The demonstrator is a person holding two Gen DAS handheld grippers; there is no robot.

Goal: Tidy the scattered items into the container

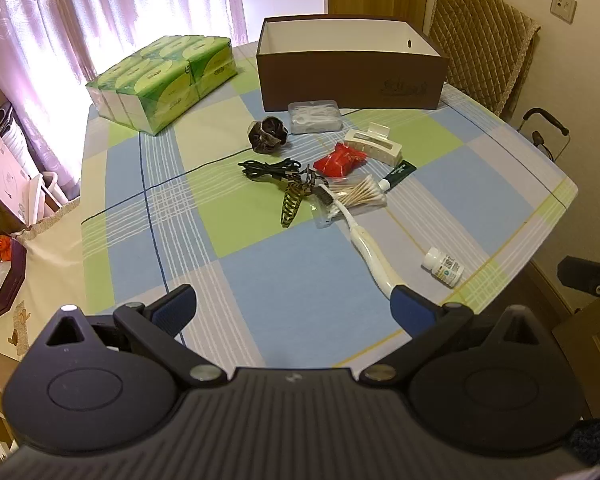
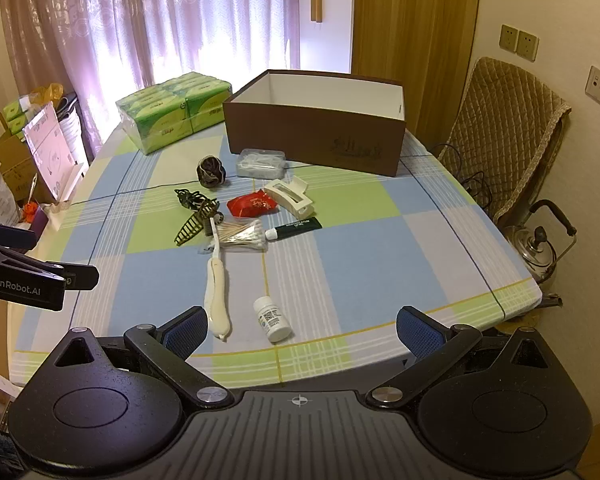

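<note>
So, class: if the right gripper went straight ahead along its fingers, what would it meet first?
Probably the white pill bottle, lying just ahead of the open right gripper; depth is uncertain.

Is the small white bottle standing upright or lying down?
Lying down: the white bottle rests on its side on the tablecloth, cap towards the camera.

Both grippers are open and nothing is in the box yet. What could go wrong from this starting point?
1. The white toothbrush lies across the cotton swab bag beside the hair claw; lifting one may drag the others.
2. The small pill bottle lies on its side near the table edge and could roll off if nudged.
3. The brown box has tall walls; a low carry could clip the rim.
</note>
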